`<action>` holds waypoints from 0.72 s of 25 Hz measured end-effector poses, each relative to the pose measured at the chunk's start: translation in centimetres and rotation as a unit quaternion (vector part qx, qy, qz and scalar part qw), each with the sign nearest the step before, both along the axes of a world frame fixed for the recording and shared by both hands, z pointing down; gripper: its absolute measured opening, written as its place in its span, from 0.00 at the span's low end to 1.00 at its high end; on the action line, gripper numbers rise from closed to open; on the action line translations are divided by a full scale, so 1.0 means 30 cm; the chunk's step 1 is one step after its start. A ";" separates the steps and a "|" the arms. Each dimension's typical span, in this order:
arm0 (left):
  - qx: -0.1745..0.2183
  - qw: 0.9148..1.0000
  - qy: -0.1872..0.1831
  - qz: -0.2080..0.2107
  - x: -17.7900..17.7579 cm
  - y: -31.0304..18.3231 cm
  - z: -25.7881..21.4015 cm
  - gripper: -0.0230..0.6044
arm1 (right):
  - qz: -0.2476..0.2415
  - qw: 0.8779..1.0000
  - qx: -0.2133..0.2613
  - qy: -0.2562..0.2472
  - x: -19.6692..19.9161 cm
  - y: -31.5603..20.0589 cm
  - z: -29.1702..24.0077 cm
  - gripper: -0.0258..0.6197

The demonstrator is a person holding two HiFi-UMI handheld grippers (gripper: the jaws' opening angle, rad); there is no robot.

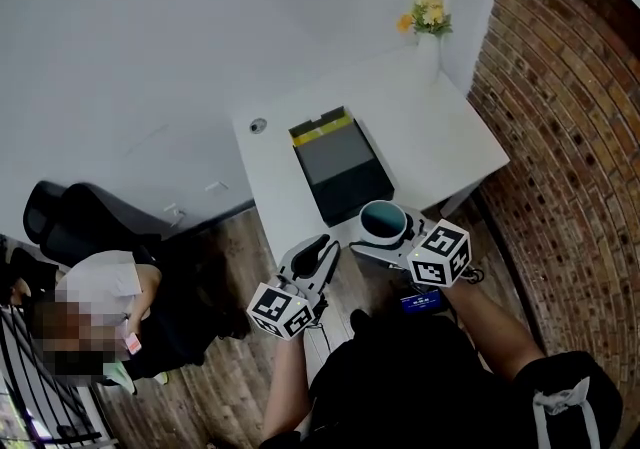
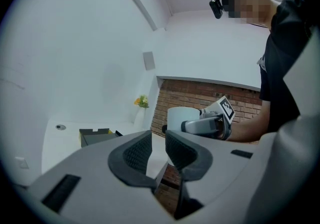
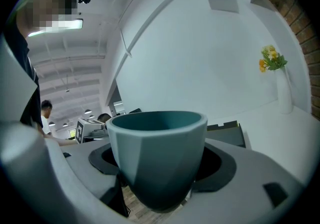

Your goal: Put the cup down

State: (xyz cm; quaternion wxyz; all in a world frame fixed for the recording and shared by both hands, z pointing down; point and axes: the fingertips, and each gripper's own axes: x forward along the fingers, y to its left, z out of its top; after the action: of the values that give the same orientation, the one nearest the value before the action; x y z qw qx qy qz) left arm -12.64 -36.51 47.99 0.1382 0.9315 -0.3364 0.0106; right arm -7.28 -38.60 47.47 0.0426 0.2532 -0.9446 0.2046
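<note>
In the head view the right gripper (image 1: 386,237) grasps the cup (image 1: 384,222), a round cup with a pale rim and dark teal inside, held upright at the near edge of the white table (image 1: 440,127); the left gripper (image 1: 318,257) hangs just beside it, lower and to the left, off the table; further back on the table lies an open dark box (image 1: 340,169) with a yellow strip along its far edge, its inside showing only a flat dark grey surface; a white vase of yellow flowers (image 1: 428,22) stands at the far corner by the brick wall (image 1: 570,137). In the left gripper view the jaws stand a little apart with nothing between them, the left gripper released; beyond them the cup's outside looks pale and smooth, clamped in the right gripper, with the box low on the table to the left. In the right gripper view the cup fills the middle, teal, smooth at the rim, faceted lower down and tapering to its base; the dark pads (image 3: 220,163) press on either side; wooden floor shows under its base.
</note>
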 end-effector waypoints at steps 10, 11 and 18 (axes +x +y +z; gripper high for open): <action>0.001 1.000 0.011 -0.003 -0.003 0.001 -0.004 0.15 | -0.019 1.000 -0.003 0.004 -0.009 0.017 0.014 0.65; 0.001 1.000 0.014 -0.004 -0.003 0.000 -0.003 0.15 | -0.021 1.000 -0.004 0.004 -0.008 0.014 0.019 0.65; -0.010 1.000 0.015 -0.009 -0.011 -0.001 0.015 0.15 | -0.016 1.000 -0.024 -0.003 -0.025 -0.077 0.067 0.65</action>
State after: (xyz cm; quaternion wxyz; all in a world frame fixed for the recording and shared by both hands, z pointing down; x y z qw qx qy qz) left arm -12.98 -36.55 48.46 0.1521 0.9270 -0.3429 -0.0011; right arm -8.02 -40.92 49.48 0.0496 0.2364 -0.9434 0.2275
